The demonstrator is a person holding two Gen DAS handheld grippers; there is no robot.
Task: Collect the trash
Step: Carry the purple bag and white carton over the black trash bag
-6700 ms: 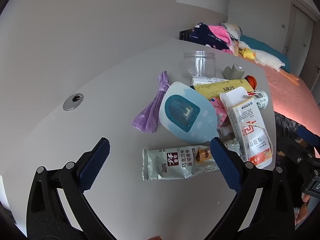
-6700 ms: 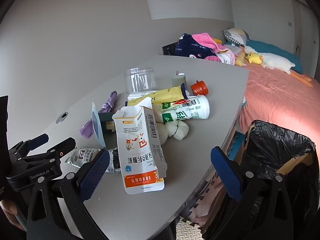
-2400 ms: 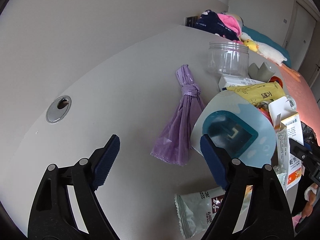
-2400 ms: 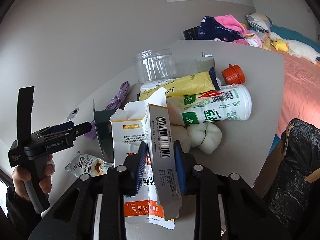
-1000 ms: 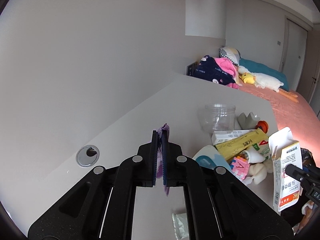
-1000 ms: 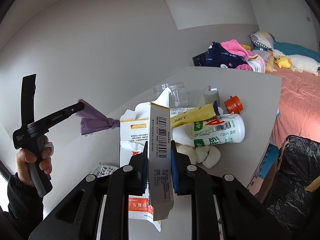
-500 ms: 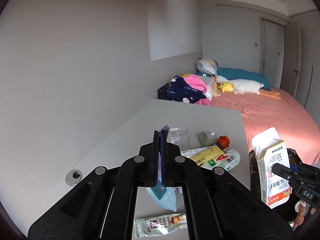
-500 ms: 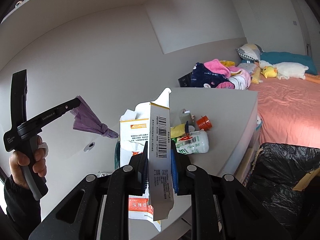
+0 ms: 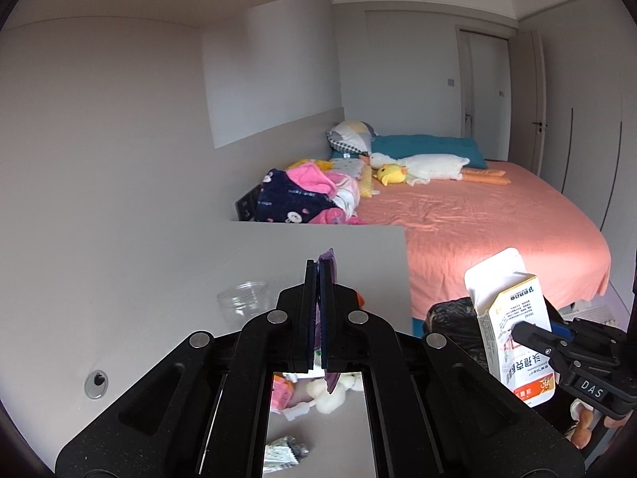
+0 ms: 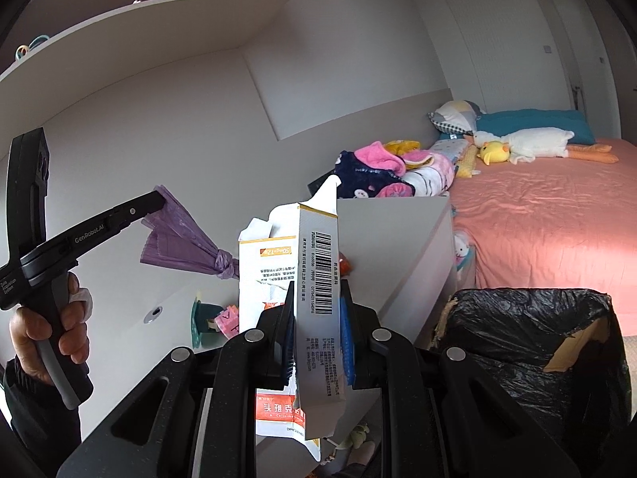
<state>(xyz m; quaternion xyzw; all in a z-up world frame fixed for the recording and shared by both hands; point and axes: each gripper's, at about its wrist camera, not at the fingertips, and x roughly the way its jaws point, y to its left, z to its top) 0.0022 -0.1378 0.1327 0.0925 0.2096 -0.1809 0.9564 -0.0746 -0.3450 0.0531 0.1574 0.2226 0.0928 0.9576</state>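
Right wrist view: the right gripper (image 10: 317, 332) is clamping its jaws on an opened white medicine carton (image 10: 316, 279), holding it upright above the grey counter (image 10: 390, 247). At nine o'clock, the left gripper (image 10: 153, 205), carried by a hand (image 10: 51, 338), is pinching a knotted purple plastic bag (image 10: 187, 245) in its closed jaws. At four o'clock a bin lined with a black bag (image 10: 529, 342) is standing beside the counter. A bed with a pink sheet (image 10: 537, 215) is lying at two o'clock.
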